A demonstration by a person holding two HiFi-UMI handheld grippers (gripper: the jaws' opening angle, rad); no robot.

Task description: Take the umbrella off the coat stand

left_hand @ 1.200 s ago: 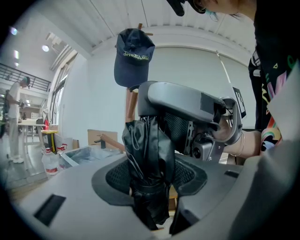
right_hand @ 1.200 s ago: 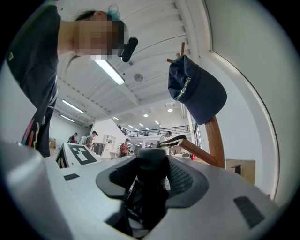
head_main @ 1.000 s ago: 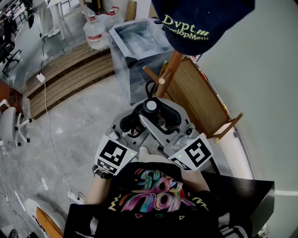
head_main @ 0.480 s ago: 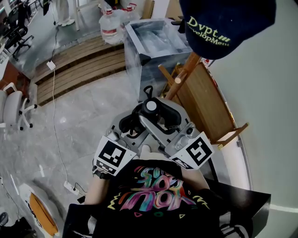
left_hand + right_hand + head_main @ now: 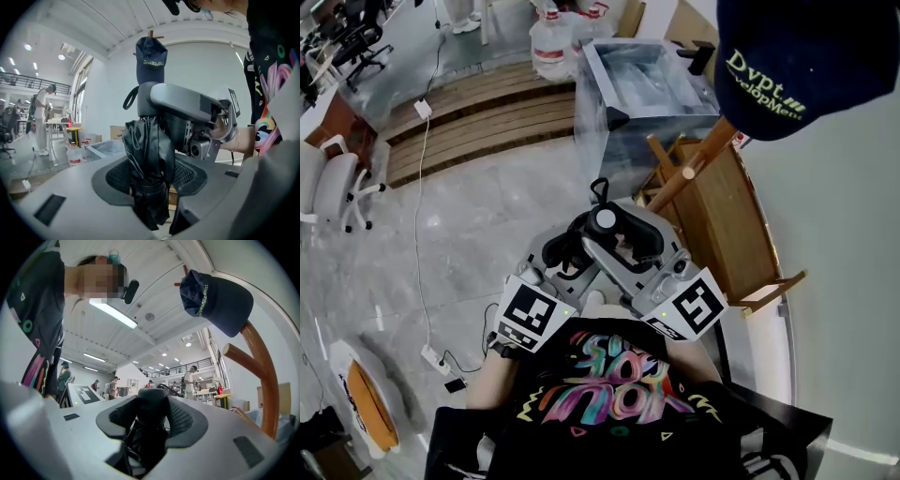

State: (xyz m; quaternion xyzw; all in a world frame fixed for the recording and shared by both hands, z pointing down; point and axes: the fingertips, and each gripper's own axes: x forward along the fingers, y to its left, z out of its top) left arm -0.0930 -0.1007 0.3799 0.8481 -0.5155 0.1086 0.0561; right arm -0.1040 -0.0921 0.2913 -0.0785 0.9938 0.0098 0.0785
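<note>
While both tools sit close in front of the chest, umbrella (image 5: pixel 147 159): folded, black, strapped shut, standing upright between them and clear of the coat stand (image 5: pixel 694 169).
Left gripper (image 5: pixel 149 180): jaws partway apart and clamped on the folded canopy, with fabric bulging above and below the pads.
Right gripper (image 5: pixel 151 423): jaws pressed onto the umbrella's dark upper end from the opposite side. The left gripper view shows it sitting over the top of the bundle.
Grip against a second ago: no change, the same hold on both sides, and the pair is at the same spot mid-frame in the head view.
Wrist loop (image 5: pixel 598 190): it was right beside a wooden peg of the stand and is now well apart from it.
Coat stand: it has slid from the top middle of the head view towards the upper right.
Cap (image 5: pixel 797 66): navy, perched on top of the stand, and gone with it into the top right corner.
Floor (image 5: pixel 469 234): more grey tile shows at the left than before.
</note>
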